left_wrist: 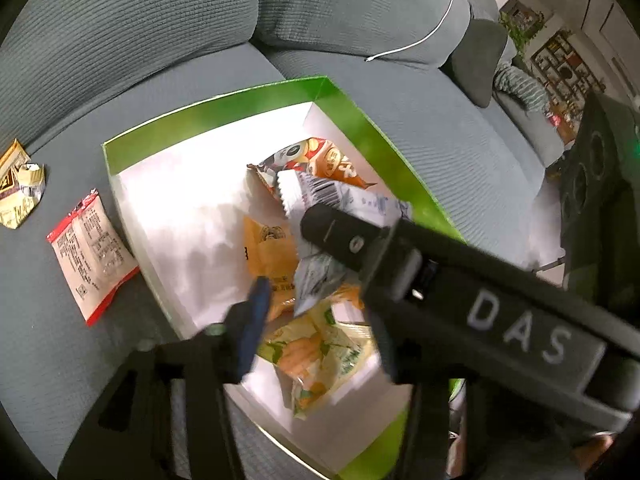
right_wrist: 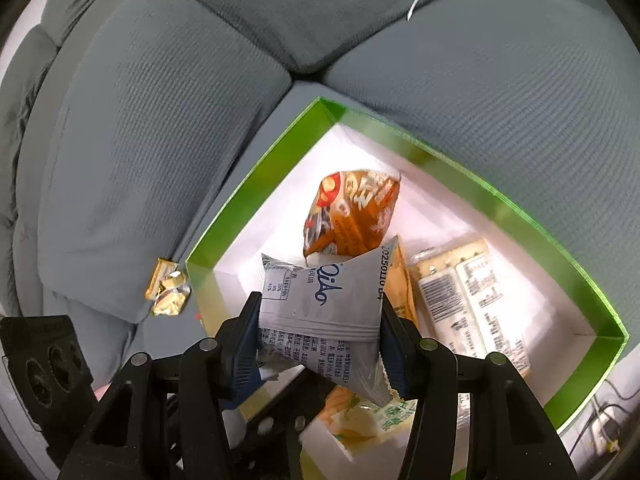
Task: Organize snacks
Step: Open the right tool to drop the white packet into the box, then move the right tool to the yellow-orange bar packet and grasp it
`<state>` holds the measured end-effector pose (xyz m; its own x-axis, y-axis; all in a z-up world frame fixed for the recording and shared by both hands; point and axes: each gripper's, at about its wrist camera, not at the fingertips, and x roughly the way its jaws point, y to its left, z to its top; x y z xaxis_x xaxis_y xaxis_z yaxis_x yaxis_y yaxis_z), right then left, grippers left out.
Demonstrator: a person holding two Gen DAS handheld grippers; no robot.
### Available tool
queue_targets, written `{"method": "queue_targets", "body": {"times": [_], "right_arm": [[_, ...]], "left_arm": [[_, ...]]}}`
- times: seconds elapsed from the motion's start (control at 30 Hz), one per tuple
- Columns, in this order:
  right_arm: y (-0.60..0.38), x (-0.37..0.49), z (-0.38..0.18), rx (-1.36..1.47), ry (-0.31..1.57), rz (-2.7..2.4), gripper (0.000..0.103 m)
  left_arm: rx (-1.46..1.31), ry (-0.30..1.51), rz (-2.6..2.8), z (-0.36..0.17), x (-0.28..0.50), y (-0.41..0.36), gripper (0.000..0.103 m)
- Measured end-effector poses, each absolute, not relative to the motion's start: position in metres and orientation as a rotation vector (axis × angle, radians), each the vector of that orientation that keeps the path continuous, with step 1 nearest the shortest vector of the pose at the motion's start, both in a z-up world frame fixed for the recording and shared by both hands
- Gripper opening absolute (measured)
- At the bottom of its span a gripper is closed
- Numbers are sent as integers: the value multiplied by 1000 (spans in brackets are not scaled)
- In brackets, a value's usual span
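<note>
Green-rimmed white box [right_wrist: 256,184], grey ribbed sofa [right_wrist: 500,100], orange packet [right_wrist: 352,212]

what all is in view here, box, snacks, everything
box: one, green rim, white inside, on the sofa seat
sofa: one, grey-green, under the box
grey packet: one, pale grey, over the box, between the right gripper's pads
orange packets: at least two, in the box, one with a panda print
yellow-green packet: one, near end of the box
clear cracker pack: one, clear with white labels, right side of the box
red-edged packet: one, on the seat left of the box
gold wrappers: crumpled, count unclear, on the seat left of the box
white cable: one, across the backrest
right hand-held gripper: black, shut on the grey packet
left hand-held gripper: black, open over the box
</note>
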<state>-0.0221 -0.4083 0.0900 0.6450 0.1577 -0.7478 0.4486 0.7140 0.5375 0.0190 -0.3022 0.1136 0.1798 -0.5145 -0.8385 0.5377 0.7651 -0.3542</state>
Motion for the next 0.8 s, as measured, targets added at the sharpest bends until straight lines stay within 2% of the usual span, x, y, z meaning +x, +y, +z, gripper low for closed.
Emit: {"method": "queue_targets", "body": {"times": [0.1,0.17,0.27,0.4,0.6,0.8], "right_arm": [[-408,-28,101,755,812,-202,61],[-407,-30,108,751,774,-187,63],[-404,-34,115,747,735,-160,66],[-396,-36,122,733,697,-148,78],[-379,-30,127,687,679,-111,87],[-346,-22,133,595,702,-58,89]], "left_arm": [[34,1134,-715,125,18,-295,64],[26,1113,-710,131,17,-287,77],[-2,1085,-705,142,13,-272,79],[8,1044,-682,153,4,-254,81],[8,985,-590,161,-10,-211,82],[-12,983,-474,154,-17,-157,83]]}}
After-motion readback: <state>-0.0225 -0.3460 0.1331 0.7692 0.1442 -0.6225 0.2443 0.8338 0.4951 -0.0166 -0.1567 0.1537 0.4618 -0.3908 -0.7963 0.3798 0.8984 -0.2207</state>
